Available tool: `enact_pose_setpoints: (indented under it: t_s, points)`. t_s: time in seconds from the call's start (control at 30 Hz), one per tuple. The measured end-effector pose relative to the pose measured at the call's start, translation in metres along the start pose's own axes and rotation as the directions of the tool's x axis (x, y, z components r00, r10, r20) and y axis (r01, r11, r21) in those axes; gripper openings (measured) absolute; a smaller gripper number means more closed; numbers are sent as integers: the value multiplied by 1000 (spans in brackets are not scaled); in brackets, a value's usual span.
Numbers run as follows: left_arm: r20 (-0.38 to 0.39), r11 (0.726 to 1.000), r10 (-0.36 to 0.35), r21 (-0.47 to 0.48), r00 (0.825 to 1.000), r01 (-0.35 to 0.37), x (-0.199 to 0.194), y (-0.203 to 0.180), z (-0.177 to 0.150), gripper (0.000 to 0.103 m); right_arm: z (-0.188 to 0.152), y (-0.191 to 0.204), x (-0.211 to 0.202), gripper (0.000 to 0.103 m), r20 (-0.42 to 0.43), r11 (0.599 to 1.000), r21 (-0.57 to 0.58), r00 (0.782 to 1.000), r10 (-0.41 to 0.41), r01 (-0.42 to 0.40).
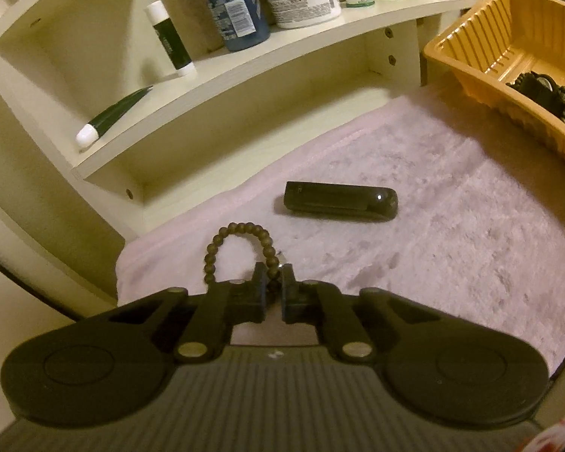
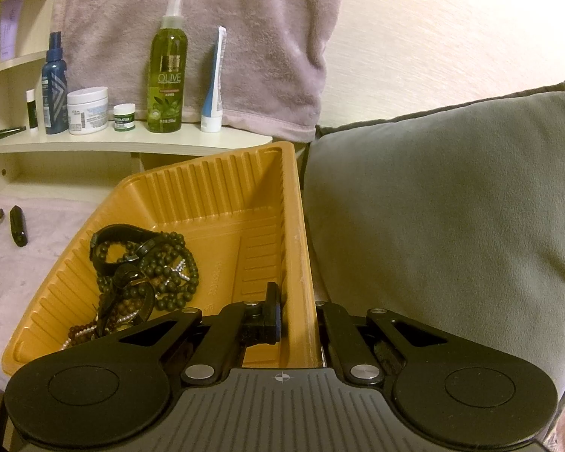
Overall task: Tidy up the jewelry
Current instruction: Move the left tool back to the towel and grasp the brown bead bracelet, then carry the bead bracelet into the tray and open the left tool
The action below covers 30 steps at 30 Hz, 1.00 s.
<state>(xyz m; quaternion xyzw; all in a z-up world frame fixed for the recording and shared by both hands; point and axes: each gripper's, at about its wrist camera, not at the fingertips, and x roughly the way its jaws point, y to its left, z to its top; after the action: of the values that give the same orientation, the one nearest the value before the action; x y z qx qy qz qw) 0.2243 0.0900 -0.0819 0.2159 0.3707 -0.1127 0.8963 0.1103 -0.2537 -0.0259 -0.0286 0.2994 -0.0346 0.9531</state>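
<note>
- The brown bead bracelet (image 1: 237,245) is pinched at one side by my left gripper (image 1: 272,282); its loop arches ahead of the gripper tips over the pink towel (image 1: 433,233).
- The orange ribbed tray (image 2: 222,203) sits tilted beside the grey cushion, with my right gripper (image 2: 297,320) clamped on its right wall, one finger inside and one outside.
- A tangled pile of jewelry (image 2: 143,271) lies in the tray's left part: dark bead strings, a black strap, small pearl-like beads.
- A black oblong case (image 1: 341,206) lies flat on the towel, just beyond the bracelet.
</note>
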Motion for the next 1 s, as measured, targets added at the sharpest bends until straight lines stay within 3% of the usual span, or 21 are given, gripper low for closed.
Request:
enact_pose_setpoints:
  t_s: [0.63, 1.0]
  points:
    - [90, 988, 3, -155, 996, 11, -51, 0, 24, 6, -1, -2, -4, 3, 15, 1000, 6, 1000, 12, -12]
    - [179, 989, -45, -131, 983, 69, -79, -23, 58, 6, 0, -1, -6, 3, 22, 1000, 9, 1000, 16, -16]
